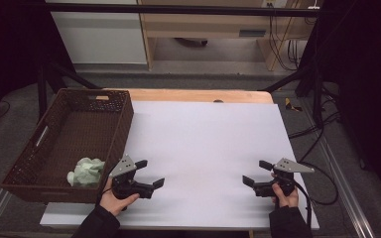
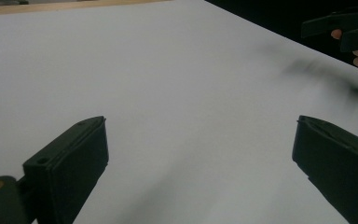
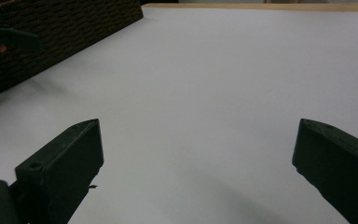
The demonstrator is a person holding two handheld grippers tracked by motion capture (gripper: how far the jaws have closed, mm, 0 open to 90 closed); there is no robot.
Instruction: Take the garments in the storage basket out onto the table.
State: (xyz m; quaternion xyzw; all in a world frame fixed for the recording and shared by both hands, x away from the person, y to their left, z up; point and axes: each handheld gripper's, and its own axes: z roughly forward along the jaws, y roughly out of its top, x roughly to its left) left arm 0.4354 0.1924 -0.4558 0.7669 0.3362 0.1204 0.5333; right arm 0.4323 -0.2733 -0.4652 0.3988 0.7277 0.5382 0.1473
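The crumpled pale-green paper (image 1: 86, 171) lies in the basket (image 1: 121, 126), just to the left of the left gripper (image 1: 150, 173), far nearer it than the right gripper (image 1: 256, 172); both grippers' jaws are spread apart, holding nothing

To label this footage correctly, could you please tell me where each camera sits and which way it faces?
High view: above the person's side, looking forward and down on the white table, the wicker basket holding a pale green wad, and both hands with the left tongs and right tongs.
Left gripper view: rides the left tongs, looking across the table at the right tongs; its jaws stand apart.
Right gripper view: rides the right tongs, facing the basket; jaws apart.
Shared: the table sheet.
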